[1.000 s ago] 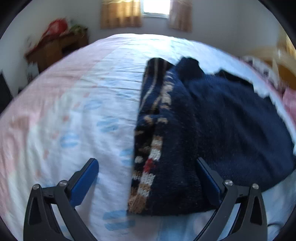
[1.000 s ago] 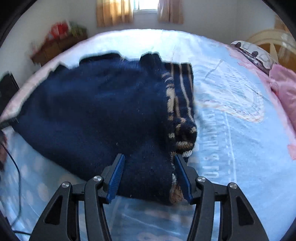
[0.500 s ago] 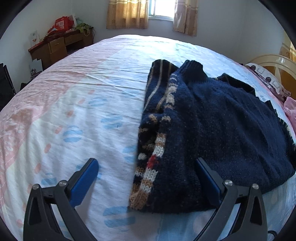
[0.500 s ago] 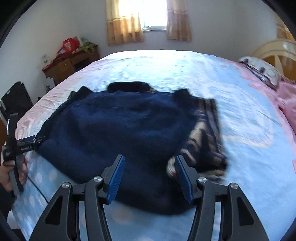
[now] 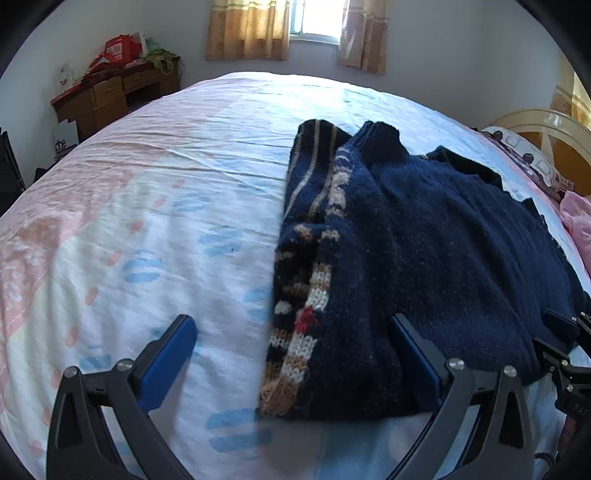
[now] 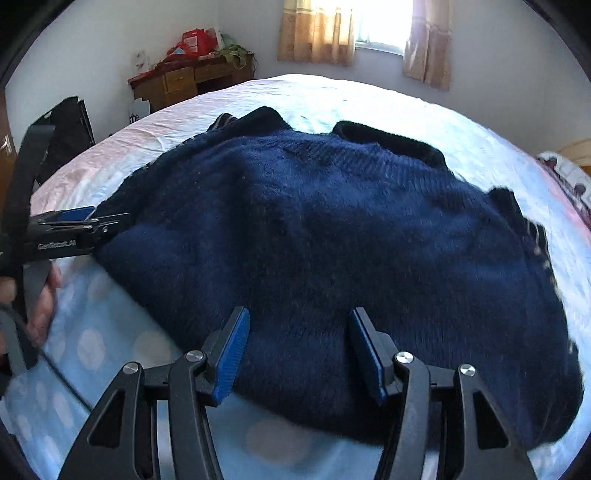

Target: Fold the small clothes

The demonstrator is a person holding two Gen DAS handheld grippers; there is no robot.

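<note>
The navy knit sweater fills the middle of the frame on the bed, its left side already folded in, showing the striped pattern. I'd say the other side goes next: grab low on the hem and lay it over flat. Right claw is half open, holding nothing. Left claw is wide open, empty. Wooden desk upper left, curtained window top.

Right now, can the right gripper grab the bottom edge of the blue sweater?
Probably yes. The right gripper is open right above the sweater near its lower edge, with nothing between them; the left gripper sits off to the side.
</note>
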